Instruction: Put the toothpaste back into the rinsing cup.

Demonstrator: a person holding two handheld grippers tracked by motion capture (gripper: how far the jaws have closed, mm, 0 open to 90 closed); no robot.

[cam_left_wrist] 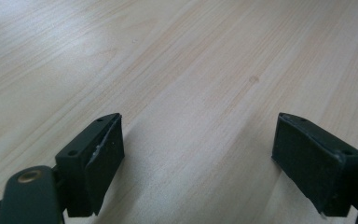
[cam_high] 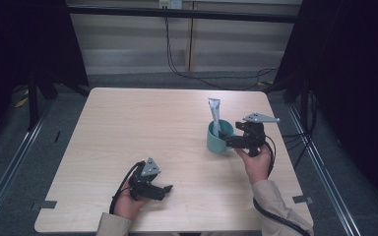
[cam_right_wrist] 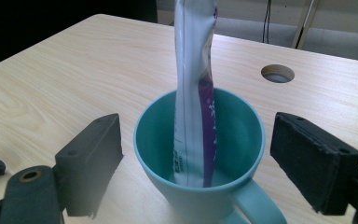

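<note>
A teal mug (cam_high: 218, 138) stands on the right half of the wooden table (cam_high: 142, 128), with a white and purple tube (cam_high: 215, 115) standing upright inside it, its top well above the rim. The right gripper (cam_high: 229, 141) sits just right of the mug, its jaws spread wide on either side of the mug without touching it; in the right gripper view the mug's handle (cam_right_wrist: 256, 205) points toward the camera. The left gripper (cam_high: 169, 188) rests near the table's near edge, left of centre, jaws wide apart over bare wood.
</note>
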